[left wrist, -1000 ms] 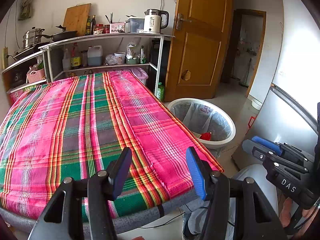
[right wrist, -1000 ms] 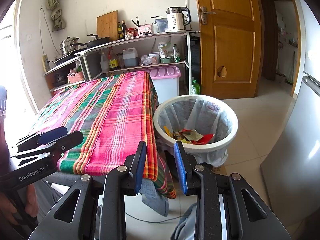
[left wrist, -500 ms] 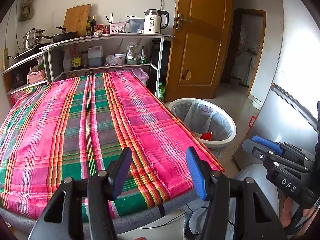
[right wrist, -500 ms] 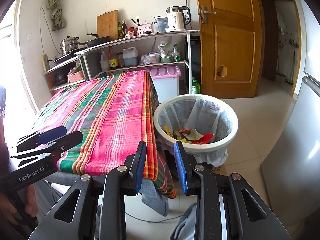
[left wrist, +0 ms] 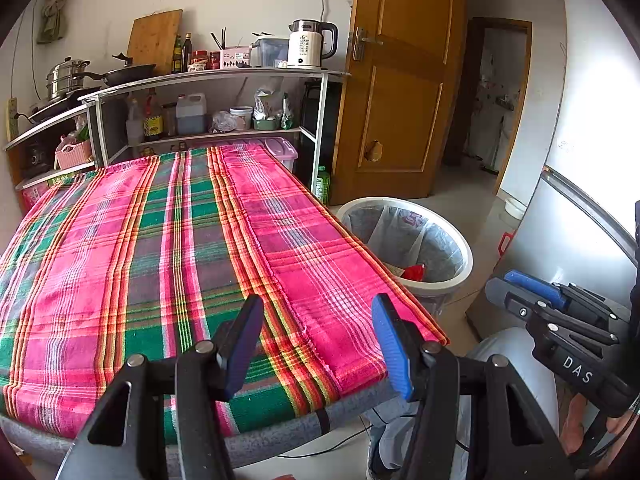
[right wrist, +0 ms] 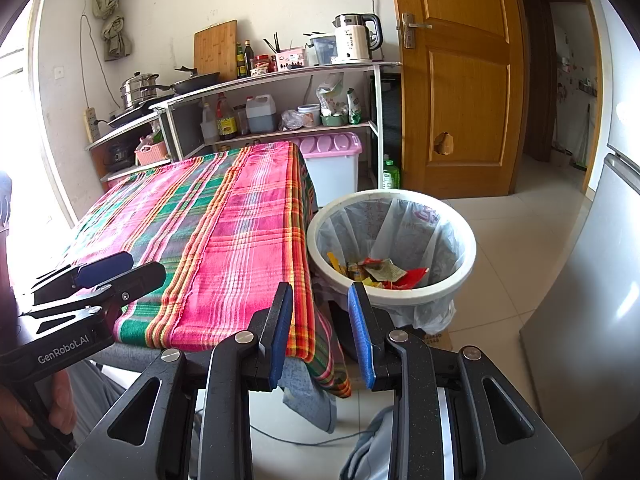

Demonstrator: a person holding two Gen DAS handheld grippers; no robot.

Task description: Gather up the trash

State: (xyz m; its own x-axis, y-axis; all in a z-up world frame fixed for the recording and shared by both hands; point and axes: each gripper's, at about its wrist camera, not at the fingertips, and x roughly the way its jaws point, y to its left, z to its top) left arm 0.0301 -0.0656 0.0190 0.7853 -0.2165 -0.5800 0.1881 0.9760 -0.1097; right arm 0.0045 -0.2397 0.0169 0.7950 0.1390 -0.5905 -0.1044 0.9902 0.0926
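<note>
We hold our left gripper (left wrist: 316, 344) wide open over the striped cloth (left wrist: 168, 256), nothing in it | our right gripper (right wrist: 320, 328) is partly open, empty too | the trash (right wrist: 380, 270) sits in the white bin (right wrist: 456, 272) beside the table.
</note>
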